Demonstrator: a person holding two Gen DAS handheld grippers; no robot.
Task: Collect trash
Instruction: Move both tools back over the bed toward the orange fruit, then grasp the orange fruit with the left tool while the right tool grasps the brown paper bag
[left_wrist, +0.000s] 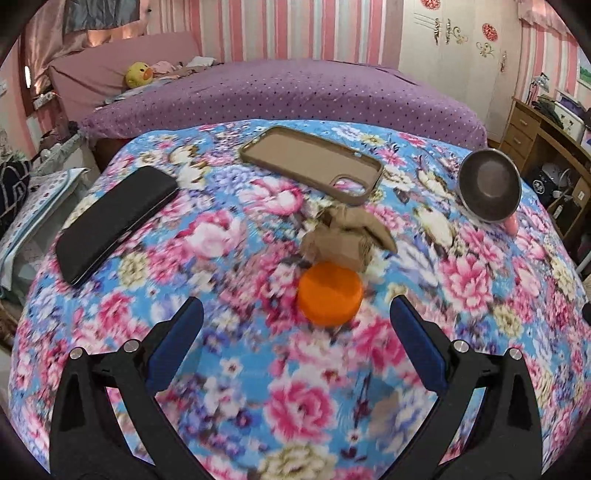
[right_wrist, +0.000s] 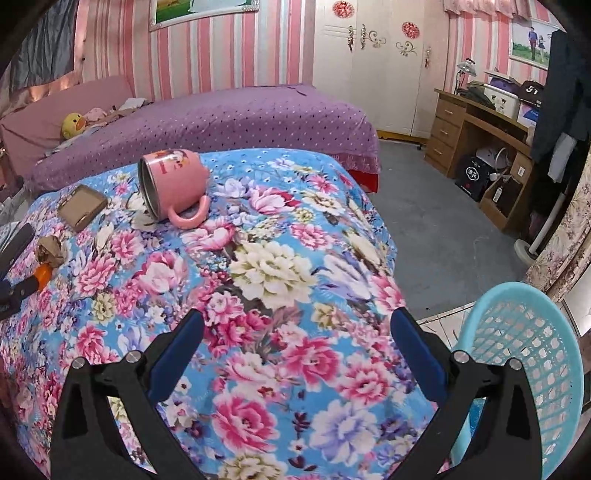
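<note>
Crumpled brown paper (left_wrist: 345, 236) lies near the middle of the floral-covered table (left_wrist: 258, 387), touching or just behind an orange cap (left_wrist: 330, 297) and close in front of an empty tan phone case (left_wrist: 314, 162). It looks light and soft, likely to crush further under any squeeze, so a pinch across its bulky middle should hold better than one on the loose flap sticking out to its right. The cap looks rigid and smooth; across its round sides seems the place to take it, though it may slide on the cloth. The left tool (left_wrist: 295, 310) hovers with its blue-padded fingers spread wide and nothing between them, lined up on the cap and paper. The right tool (right_wrist: 295, 321) is likewise spread and empty, over bare cloth near the table's edge, with a turquoise mesh basket (right_wrist: 524, 369) just beside it on the floor side, probably where the trash goes. A black case (left_wrist: 114, 221) and a pink mug (right_wrist: 173, 184) on its side also rest on the table. Motion blur smears the paper's folds in the left view, and the cap hides its near base, so I cannot tell whether the two truly touch. Only part of the basket shows; its inside is cut off.
</note>
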